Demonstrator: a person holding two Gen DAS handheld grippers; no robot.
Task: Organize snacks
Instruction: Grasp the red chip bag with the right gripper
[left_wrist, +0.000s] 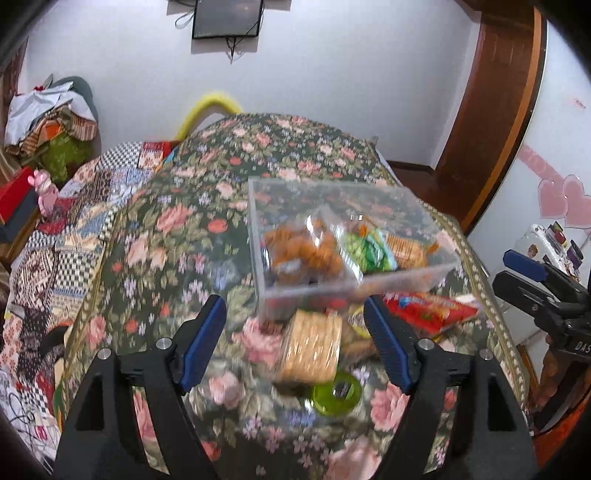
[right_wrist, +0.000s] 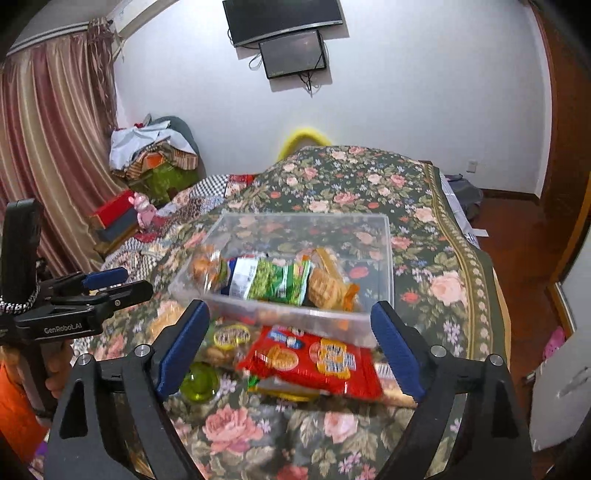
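A clear plastic box (left_wrist: 406, 275) (right_wrist: 288, 315) stands on the floral tablecloth and holds a bag of orange snacks (left_wrist: 306, 251), a green packet (left_wrist: 369, 251) (right_wrist: 280, 280) and a cracker pack (right_wrist: 328, 288). In front of it lie a cracker pack (left_wrist: 312, 347), a red biscuit packet (left_wrist: 428, 312) (right_wrist: 317, 363) and a green jelly cup (left_wrist: 336, 395) (right_wrist: 199, 382). My left gripper (left_wrist: 295, 343) is open above the cracker pack. My right gripper (right_wrist: 290, 349) is open above the red packet.
The floral cloth (left_wrist: 177, 229) (right_wrist: 443, 280) covers the table. A bed with a patchwork quilt (left_wrist: 74, 229) lies to the left. Clothes are piled by the wall (right_wrist: 155, 155). A wooden door frame (left_wrist: 491, 110) stands at right.
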